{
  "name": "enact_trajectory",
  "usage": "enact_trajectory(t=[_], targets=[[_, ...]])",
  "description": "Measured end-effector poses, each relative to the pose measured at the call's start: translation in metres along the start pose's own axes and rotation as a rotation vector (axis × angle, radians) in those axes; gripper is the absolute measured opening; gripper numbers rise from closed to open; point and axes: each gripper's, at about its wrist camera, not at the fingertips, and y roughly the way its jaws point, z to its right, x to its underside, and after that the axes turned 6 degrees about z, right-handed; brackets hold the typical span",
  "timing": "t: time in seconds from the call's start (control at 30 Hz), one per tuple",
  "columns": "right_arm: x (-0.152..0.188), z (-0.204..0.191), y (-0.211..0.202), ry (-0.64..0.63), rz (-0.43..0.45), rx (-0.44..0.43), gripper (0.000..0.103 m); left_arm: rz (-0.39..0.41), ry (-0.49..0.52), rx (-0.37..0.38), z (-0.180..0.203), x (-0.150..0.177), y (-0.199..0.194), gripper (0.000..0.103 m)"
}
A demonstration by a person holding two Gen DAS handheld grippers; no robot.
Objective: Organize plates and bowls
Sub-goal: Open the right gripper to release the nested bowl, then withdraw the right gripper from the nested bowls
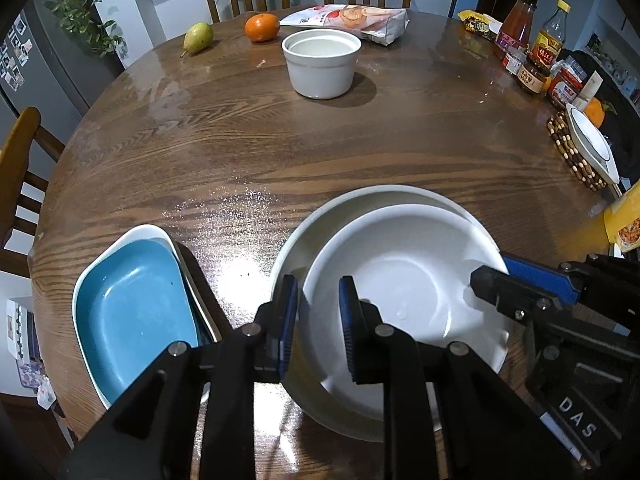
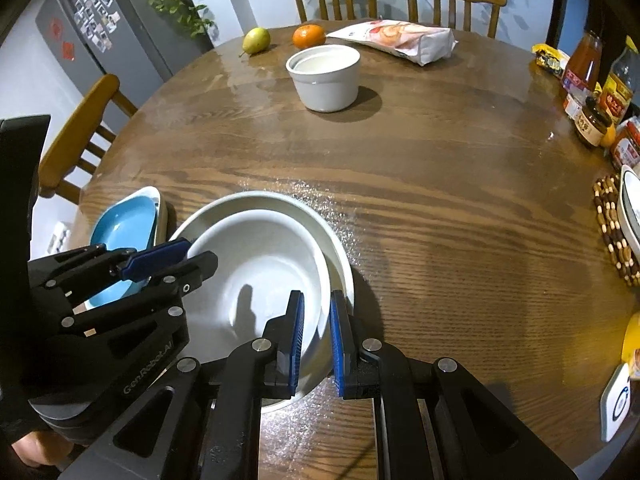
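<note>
A white bowl (image 1: 400, 280) (image 2: 256, 264) lies off-centre inside a larger white bowl (image 1: 360, 196) (image 2: 256, 196) near the table's front edge. My left gripper (image 1: 318, 288) (image 2: 200, 253) straddles the inner bowl's left rim; its jaws stand a little apart, wider than the rim. My right gripper (image 2: 317, 304) (image 1: 490, 268) is shut on the inner bowl's right rim. To the left, a blue dish (image 1: 132, 312) (image 2: 124, 232) sits stacked in a white-rimmed dish. A deep white bowl (image 1: 320, 62) (image 2: 324, 76) stands alone at the back.
A white plate (image 1: 592, 144) on a beaded trivet (image 2: 612, 224) lies at the right edge. Jars and bottles (image 1: 532, 52) crowd the back right. A pear (image 1: 198, 36), an orange (image 1: 262, 27) and a snack bag (image 1: 352, 18) lie at the back. Chairs surround the round wooden table (image 1: 400, 140).
</note>
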Motion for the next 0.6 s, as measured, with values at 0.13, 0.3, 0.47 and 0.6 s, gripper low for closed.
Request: enact_trajectory(t=[0.13,0.3,0.47,0.6], targets=[[-0.004,0.005,-0.006,0.014,0.027,0.006,0.012,0.018,0.002,-0.002,0.0,-0.001,-0.006,0.038],[-0.007,0.014,-0.013,0.061,0.052,-0.017,0.012,0.048,0.003,-0.023,-0.003,-0.004,-0.013,0.053],[-0.008,0.021,-0.017,0.102,0.059,-0.041,0.012,0.071,-0.009,-0.031,-0.007,-0.008,-0.02,0.069],[-0.008,0.023,-0.018,0.128,0.063,-0.058,0.012,0.085,-0.009,-0.037,-0.008,-0.01,-0.024,0.074]])
